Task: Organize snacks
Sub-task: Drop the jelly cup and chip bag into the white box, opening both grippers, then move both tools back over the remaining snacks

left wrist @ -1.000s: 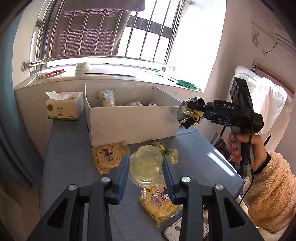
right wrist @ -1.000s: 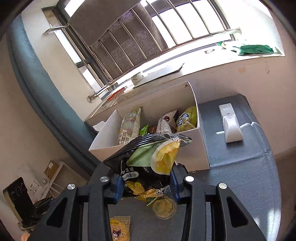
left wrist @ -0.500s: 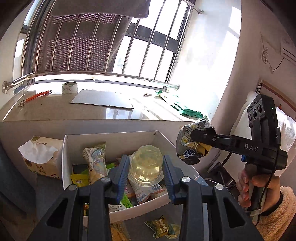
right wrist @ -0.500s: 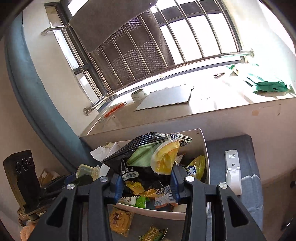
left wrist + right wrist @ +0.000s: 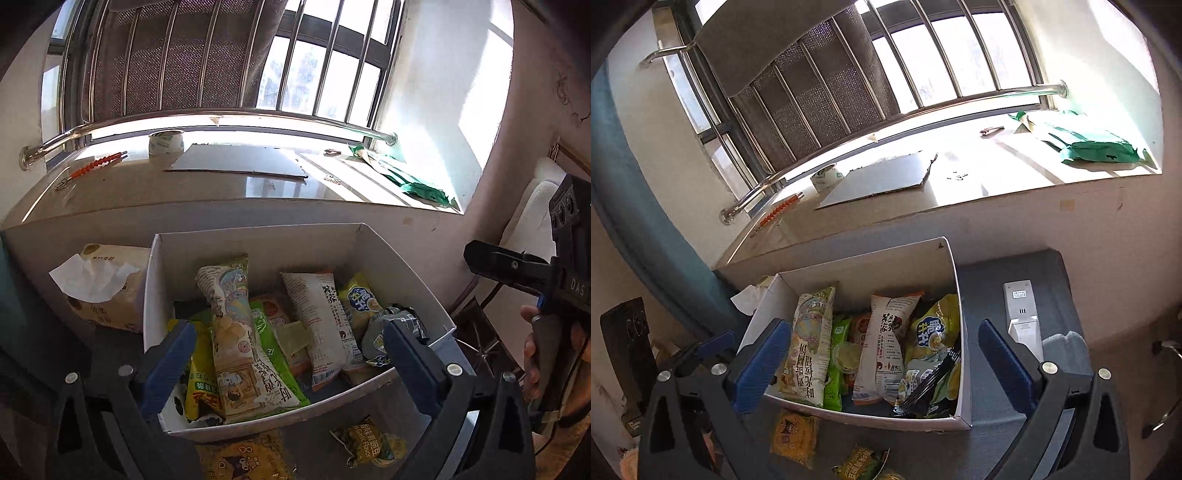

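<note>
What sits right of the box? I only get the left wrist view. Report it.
Observer: A white remote-like device lies on the grey surface, apart from the white box.
Operator: Now check the right gripper. Tell me if it holds anything.
Observer: The right gripper is opening its jaws, and nothing is between them.

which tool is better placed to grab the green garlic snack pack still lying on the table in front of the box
Probably the left tool. Both tools are opening and empty over the white box. In the left view the garlic pack lies just below its right finger; in the right view it sits at the bottom edge, beneath the right tool.
</note>
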Demonstrator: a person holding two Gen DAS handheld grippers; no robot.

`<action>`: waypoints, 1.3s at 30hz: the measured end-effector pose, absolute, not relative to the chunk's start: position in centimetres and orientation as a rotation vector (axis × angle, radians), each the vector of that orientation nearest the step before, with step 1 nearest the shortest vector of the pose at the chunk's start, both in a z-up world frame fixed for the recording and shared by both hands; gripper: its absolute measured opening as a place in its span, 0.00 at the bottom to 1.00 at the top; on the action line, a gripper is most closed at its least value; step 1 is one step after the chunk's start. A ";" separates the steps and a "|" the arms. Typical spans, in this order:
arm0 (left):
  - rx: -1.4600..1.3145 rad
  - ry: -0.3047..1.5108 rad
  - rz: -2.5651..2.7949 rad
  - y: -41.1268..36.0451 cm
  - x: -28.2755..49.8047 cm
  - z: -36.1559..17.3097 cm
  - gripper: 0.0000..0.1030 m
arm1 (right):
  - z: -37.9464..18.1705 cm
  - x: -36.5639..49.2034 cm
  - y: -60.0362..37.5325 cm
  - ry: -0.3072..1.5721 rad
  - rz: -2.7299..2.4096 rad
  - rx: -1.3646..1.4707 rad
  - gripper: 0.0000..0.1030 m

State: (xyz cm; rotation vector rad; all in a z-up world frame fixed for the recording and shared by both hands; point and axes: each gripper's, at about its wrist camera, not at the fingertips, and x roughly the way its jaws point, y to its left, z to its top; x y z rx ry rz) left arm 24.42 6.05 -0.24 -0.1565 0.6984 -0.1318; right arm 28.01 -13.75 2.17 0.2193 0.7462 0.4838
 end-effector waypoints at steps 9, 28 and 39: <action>-0.136 0.622 -0.161 6.1 15.5 1.3 1.00 | 4.5 18.9 -13.7 0.622 0.607 0.168 1.00; -0.296 0.725 -0.134 4.2 1.9 -8.9 1.00 | -11.8 4.3 -15.7 0.950 0.587 0.162 1.00; -0.318 0.703 -0.129 4.4 1.5 -9.2 1.00 | -10.0 7.1 -14.1 0.893 0.581 0.115 1.00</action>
